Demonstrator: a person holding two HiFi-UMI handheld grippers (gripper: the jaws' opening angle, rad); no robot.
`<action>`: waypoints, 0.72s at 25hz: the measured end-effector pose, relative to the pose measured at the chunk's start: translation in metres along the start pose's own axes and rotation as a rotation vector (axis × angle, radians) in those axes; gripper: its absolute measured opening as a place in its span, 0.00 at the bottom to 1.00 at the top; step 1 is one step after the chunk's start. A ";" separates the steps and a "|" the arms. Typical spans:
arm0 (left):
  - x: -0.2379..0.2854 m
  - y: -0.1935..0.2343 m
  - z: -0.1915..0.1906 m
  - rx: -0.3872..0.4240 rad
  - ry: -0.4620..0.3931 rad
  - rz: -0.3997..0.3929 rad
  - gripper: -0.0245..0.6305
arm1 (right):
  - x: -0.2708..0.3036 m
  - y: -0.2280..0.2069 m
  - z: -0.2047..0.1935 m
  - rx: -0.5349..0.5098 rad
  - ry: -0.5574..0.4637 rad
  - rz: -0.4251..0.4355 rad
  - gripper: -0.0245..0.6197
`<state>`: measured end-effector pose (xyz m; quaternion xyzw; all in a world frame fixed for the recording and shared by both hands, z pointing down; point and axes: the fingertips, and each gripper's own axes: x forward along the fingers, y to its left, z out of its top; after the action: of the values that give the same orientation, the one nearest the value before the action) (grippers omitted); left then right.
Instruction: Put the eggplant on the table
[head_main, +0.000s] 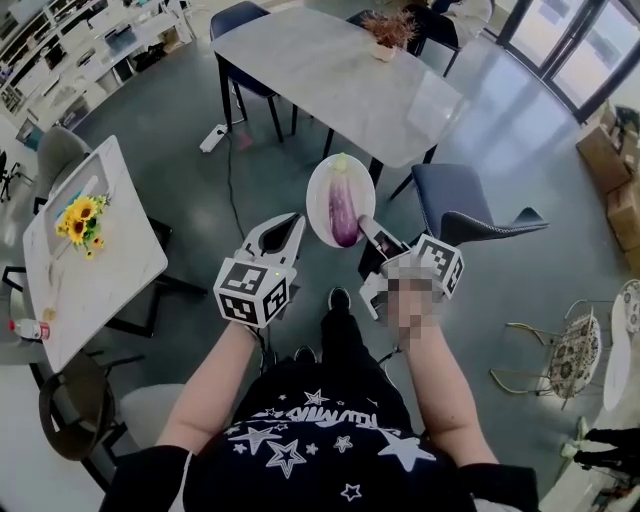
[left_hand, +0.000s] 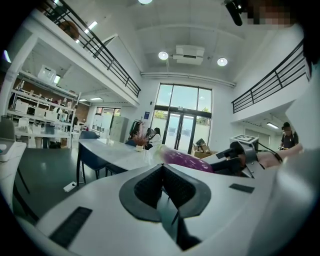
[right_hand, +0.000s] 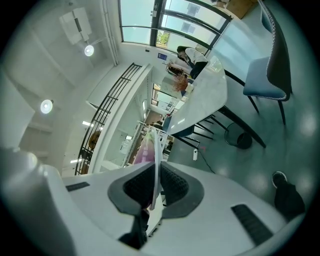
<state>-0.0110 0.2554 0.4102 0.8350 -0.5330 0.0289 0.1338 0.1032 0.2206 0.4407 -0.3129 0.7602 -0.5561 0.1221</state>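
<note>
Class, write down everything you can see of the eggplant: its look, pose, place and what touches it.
The eggplant is long, glossy and purple, with a pale green stem end pointing toward the table. It lies flat on a round white plate, which the right gripper holds by its rim in the air above the floor, not on the table.
</note>
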 end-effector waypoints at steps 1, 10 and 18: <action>0.006 0.005 0.001 -0.002 0.002 0.008 0.05 | 0.007 -0.001 0.005 0.000 0.007 0.001 0.09; 0.082 0.039 0.026 -0.014 0.004 0.052 0.05 | 0.065 -0.012 0.061 -0.016 0.066 0.024 0.09; 0.144 0.067 0.047 -0.016 0.007 0.115 0.05 | 0.096 -0.034 0.122 0.029 0.095 0.026 0.09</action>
<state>-0.0136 0.0899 0.4055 0.8017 -0.5799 0.0354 0.1404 0.1057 0.0614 0.4449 -0.2744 0.7609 -0.5797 0.0980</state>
